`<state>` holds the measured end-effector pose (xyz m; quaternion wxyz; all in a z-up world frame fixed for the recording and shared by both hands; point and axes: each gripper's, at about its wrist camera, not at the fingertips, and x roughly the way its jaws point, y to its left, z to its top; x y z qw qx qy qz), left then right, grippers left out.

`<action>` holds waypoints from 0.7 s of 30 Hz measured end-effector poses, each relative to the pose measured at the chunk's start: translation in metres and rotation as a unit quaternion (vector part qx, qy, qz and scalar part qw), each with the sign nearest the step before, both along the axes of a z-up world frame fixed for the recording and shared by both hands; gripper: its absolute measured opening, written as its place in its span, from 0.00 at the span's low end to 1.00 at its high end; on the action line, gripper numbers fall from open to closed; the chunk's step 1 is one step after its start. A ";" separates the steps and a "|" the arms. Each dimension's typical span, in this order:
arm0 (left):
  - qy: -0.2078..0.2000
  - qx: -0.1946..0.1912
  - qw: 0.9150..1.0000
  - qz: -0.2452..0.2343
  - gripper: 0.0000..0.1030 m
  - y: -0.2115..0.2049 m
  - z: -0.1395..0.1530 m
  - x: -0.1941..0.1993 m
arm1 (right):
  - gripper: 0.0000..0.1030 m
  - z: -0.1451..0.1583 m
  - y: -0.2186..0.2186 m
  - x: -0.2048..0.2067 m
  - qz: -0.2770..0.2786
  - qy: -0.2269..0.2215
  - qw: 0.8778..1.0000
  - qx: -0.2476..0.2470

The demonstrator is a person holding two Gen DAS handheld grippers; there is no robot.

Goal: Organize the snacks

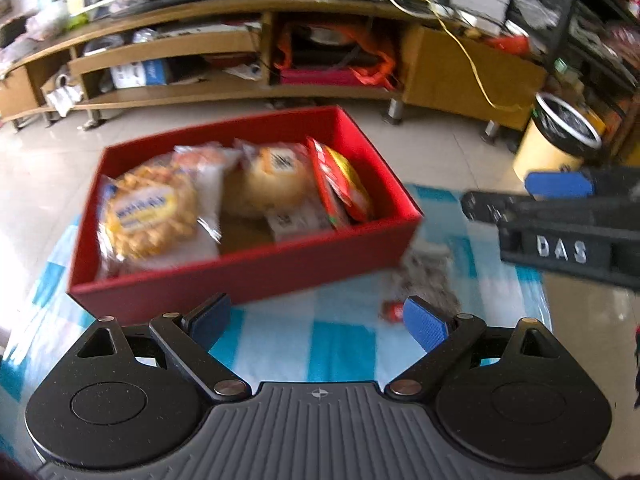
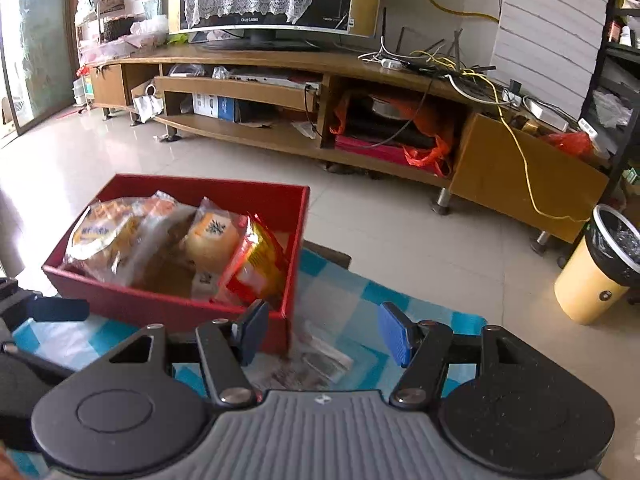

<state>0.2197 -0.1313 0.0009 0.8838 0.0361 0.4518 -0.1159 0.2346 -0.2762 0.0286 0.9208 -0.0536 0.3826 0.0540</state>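
Left wrist: left gripper (image 1: 318, 322) wide, nothing between pads, over checked cloth (image 1: 344, 344). Red box (image 1: 244, 276) at 12 o'clock, holding snack packs (image 1: 150, 216). Loose packet (image 1: 424, 280) on cloth at 1 o'clock, beside box corner.

Right wrist: right gripper (image 2: 324, 334) parted, empty. Box (image 2: 168, 304) at 10 o'clock; packet (image 2: 316, 360) just under the pads. Bin (image 2: 596, 272) at 3 o'clock.

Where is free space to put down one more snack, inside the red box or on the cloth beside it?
Inside the red box, a bare floor patch shows between the yellow biscuit bag and the round bun pack. The rest is crowded. On the checked cloth, the strip before the box is free; a grey packet lies at the box's right corner.
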 end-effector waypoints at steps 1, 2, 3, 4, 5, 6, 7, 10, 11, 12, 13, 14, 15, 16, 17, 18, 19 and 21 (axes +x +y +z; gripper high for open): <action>0.004 0.001 1.000 -0.010 0.93 -0.004 -0.002 -0.003 | 0.59 -0.001 -0.002 -0.002 0.000 0.002 1.000 0.000; 0.006 0.002 1.000 -0.017 0.93 -0.007 -0.003 -0.006 | 0.59 -0.002 -0.005 -0.003 -0.001 0.005 1.000 0.000; 0.007 0.001 1.000 -0.026 0.93 -0.011 -0.005 -0.009 | 0.59 -0.003 -0.007 -0.004 -0.002 0.009 1.000 0.000; 0.010 0.001 0.999 -0.035 0.93 -0.014 -0.006 -0.013 | 0.60 -0.005 -0.011 -0.005 -0.005 0.013 1.000 0.001; 0.013 0.000 0.999 -0.042 0.94 -0.016 -0.007 -0.016 | 0.60 -0.006 -0.014 -0.005 -0.007 0.015 1.000 0.002; 0.017 0.001 0.999 -0.047 0.94 -0.019 -0.009 -0.019 | 0.60 -0.008 -0.017 -0.007 -0.009 0.018 1.000 0.002; 0.022 0.001 0.998 -0.051 0.95 -0.021 -0.012 -0.022 | 0.60 -0.009 -0.020 -0.007 -0.011 0.021 1.000 0.001; 0.045 0.007 0.997 -0.066 0.95 -0.030 -0.026 -0.029 | 0.60 -0.014 -0.026 -0.010 -0.014 0.031 0.999 0.000; 0.052 0.010 0.996 -0.069 0.95 -0.033 -0.030 -0.031 | 0.60 -0.015 -0.028 -0.010 -0.016 0.034 0.999 0.001; 0.059 0.014 0.996 -0.071 0.95 -0.037 -0.035 -0.033 | 0.60 -0.015 -0.030 -0.010 -0.018 0.036 0.999 0.003; 0.064 0.017 0.995 -0.074 0.95 -0.040 -0.040 -0.034 | 0.60 -0.016 -0.032 -0.010 -0.019 0.037 0.999 0.007; 0.066 0.021 0.995 -0.078 0.96 -0.043 -0.043 -0.035 | 0.60 -0.016 -0.035 -0.011 -0.019 0.039 0.999 0.011; 0.065 0.027 0.994 -0.087 0.96 -0.047 -0.046 -0.036 | 0.60 -0.016 -0.037 -0.011 -0.019 0.041 0.999 0.014; 0.060 0.037 0.993 -0.097 0.96 -0.050 -0.048 -0.037 | 0.60 -0.016 -0.038 -0.012 -0.019 0.041 0.999 0.015; 0.054 0.045 0.991 -0.110 0.96 -0.053 -0.049 -0.039 | 0.60 -0.016 -0.039 -0.013 -0.019 0.041 0.999 0.015; 0.050 0.047 0.989 -0.131 0.96 -0.056 -0.049 -0.040 | 0.60 -0.017 -0.041 -0.013 -0.018 0.043 0.999 0.017; 0.049 0.046 0.986 -0.154 0.96 -0.058 -0.050 -0.041 | 0.60 -0.018 -0.044 -0.013 -0.018 0.046 0.999 0.019; 0.035 0.046 0.977 -0.206 0.96 -0.061 -0.047 -0.043 | 0.60 -0.019 -0.048 -0.015 -0.020 0.050 0.998 0.027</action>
